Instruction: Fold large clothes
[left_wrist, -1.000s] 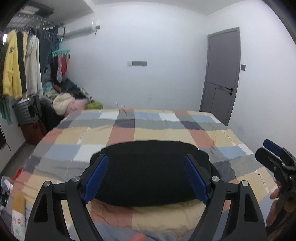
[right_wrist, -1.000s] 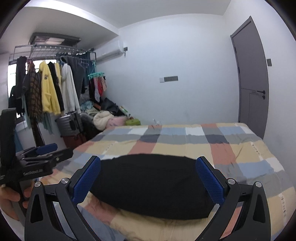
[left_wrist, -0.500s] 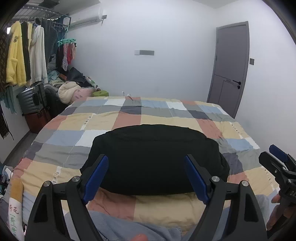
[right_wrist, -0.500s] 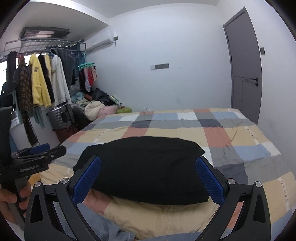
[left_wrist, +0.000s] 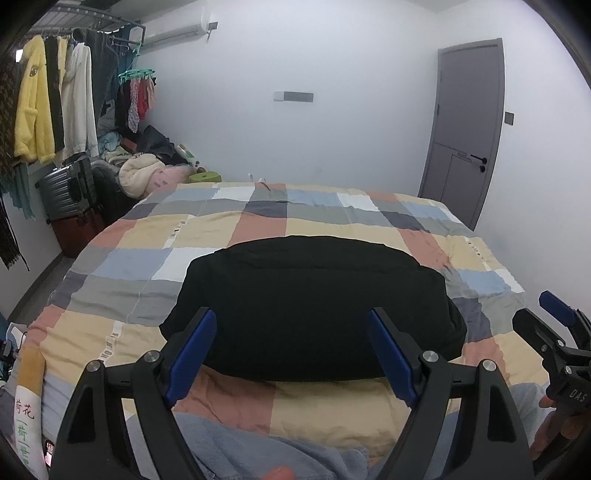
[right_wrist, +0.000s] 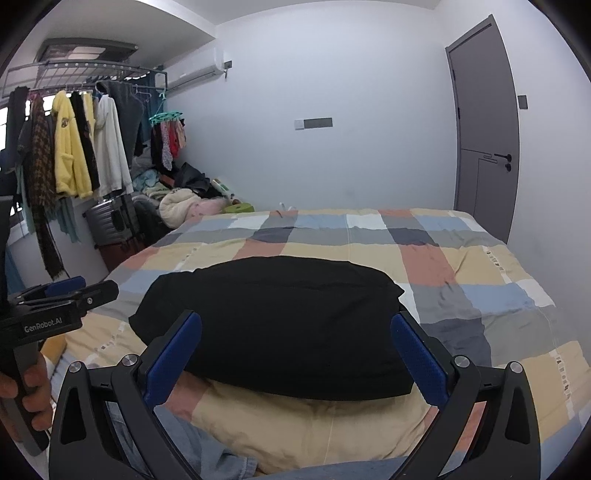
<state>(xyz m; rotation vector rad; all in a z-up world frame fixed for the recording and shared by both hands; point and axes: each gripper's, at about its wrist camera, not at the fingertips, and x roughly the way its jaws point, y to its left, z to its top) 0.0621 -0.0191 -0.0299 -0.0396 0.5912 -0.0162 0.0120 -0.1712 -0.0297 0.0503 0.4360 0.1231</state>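
Seemingly folded already, a black garment rests on the checked bed; both tools, left and right, hover spread and empty, perhaps ready for tidying.

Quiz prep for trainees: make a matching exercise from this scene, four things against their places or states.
Things:
1. folded black garment
2. hanging yellow fleece jacket
3. grey ribbed hard-shell suitcase
4. left gripper

Places or states:
A. on the clothes rail
B. open, holding nothing
C. on the floor by the left wall
D. lying on the checked patchwork bedspread

Pairs: 1-D, 2-A, 3-C, 4-B
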